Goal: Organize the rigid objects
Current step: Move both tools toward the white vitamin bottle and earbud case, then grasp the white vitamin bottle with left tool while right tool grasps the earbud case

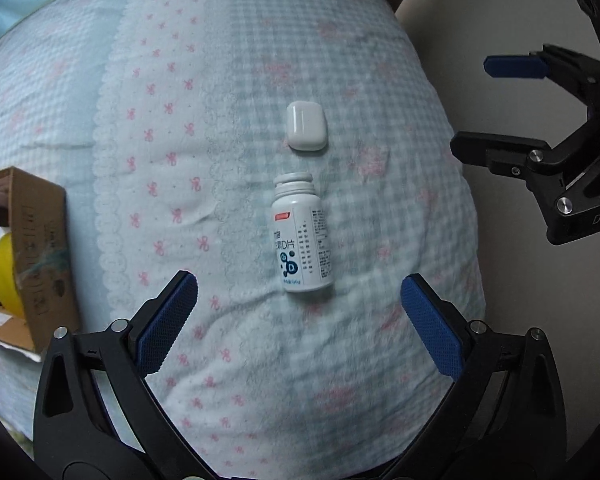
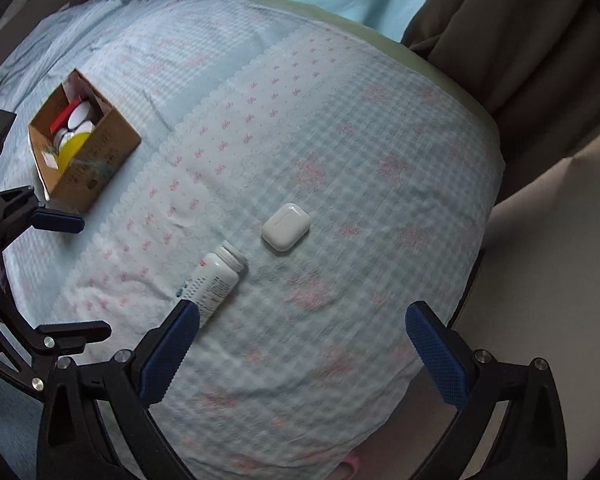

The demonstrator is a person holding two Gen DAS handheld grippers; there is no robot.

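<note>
Lying on the bedspread [image 1: 204,152], a white bottle [image 1: 303,240] labelled "D片" sits just before a white case [image 1: 306,126]. Left gripper [image 1: 300,320] and right gripper [image 2: 302,356] gape, holding nothing. "DAS" marks the right gripper; a box [image 2: 100,160] stands well apart.

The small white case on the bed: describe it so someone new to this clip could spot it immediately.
On the gingham bedspread with pink bows, two white things lie near the middle, well away from the cardboard box. The earbud case lies just beyond the mouth of the uncapped pill bottle, apart from it. Unlike the printed bottle, it is a plain, glossy, rounded pebble shape.
</note>
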